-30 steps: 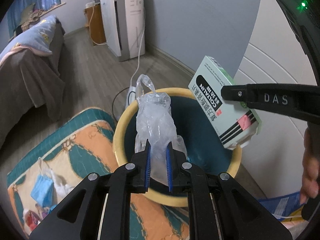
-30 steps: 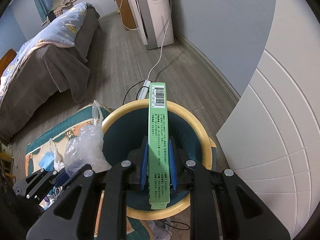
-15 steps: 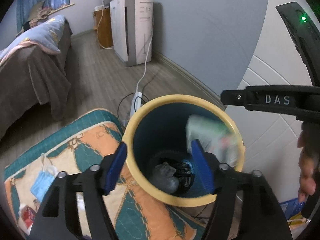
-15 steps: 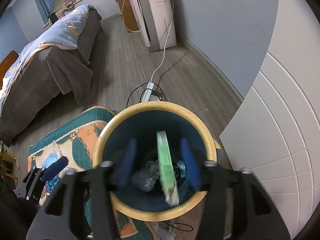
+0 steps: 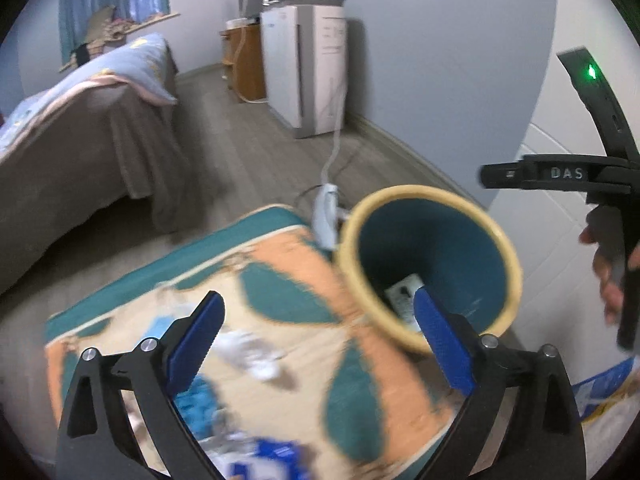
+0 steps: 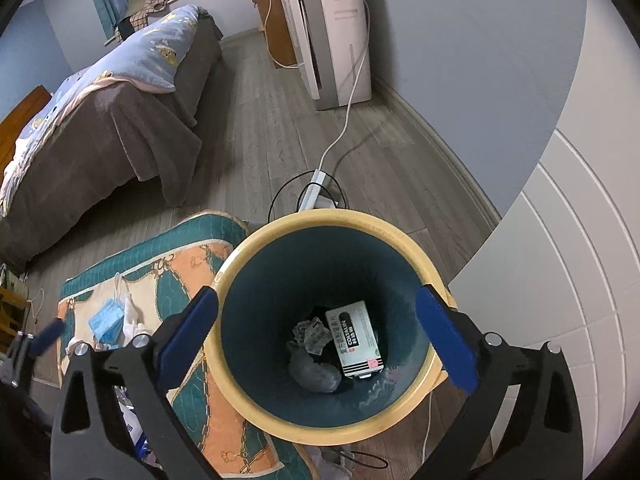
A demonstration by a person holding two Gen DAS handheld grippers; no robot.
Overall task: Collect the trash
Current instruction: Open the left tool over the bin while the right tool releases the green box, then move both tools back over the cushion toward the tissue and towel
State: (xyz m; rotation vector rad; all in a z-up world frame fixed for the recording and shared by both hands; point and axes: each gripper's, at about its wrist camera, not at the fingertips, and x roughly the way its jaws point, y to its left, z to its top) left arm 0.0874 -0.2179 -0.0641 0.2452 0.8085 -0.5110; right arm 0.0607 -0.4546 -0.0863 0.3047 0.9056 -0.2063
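Observation:
A yellow-rimmed bin [image 6: 240, 256] with a teal inside stands at the rug's corner. At its bottom lie a green-and-white box [image 6: 354, 338] and a crumpled clear plastic bag [image 6: 314, 374]. My right gripper [image 6: 318, 300] hangs over the bin mouth, its jaws opening with nothing between them. My left gripper [image 5: 316, 312] is over the patterned rug [image 5: 280, 264], left of the bin [image 5: 508, 264]. Its jaws are opening too and hold nothing. A blue face mask [image 6: 106, 320] and more litter lie on the rug.
A bed [image 6: 100, 128] with a brown cover stands at the left. A white appliance [image 6: 332, 32] is at the far wall, its cord running to a power strip [image 6: 314, 188] behind the bin. White panelled doors [image 6: 560, 260] close off the right.
Both grippers went from shut to wide open. The plastic bag and the green box dropped into the bin. My left gripper swung left, off the bin and over the rug.

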